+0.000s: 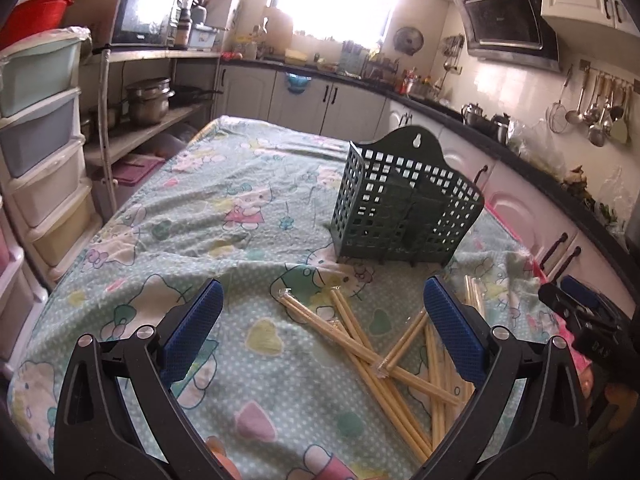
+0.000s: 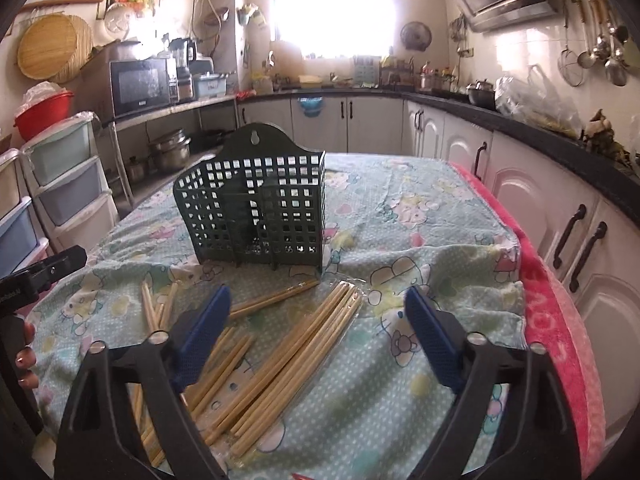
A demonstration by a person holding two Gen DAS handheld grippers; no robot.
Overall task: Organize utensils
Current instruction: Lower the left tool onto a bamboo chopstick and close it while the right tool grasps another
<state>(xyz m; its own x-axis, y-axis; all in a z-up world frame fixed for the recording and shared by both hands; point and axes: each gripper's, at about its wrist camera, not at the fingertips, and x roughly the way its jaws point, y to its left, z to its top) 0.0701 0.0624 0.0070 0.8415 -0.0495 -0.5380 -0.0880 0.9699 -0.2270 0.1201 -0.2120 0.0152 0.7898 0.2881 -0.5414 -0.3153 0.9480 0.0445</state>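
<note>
Both grippers (image 1: 322, 304) (image 2: 318, 308) wide, chopsticks (image 2: 280, 336) beneath

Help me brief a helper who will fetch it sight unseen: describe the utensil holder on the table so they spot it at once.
Start at the table under its cartoon-cat cloth in the middle of the kitchen. Standing upright on it, just beyond the scattered bamboo chopsticks, is the utensil holder. It is the only dark green thing there: a square-holed plastic basket with a raised, arched back pierced by a hanging hole.
</note>
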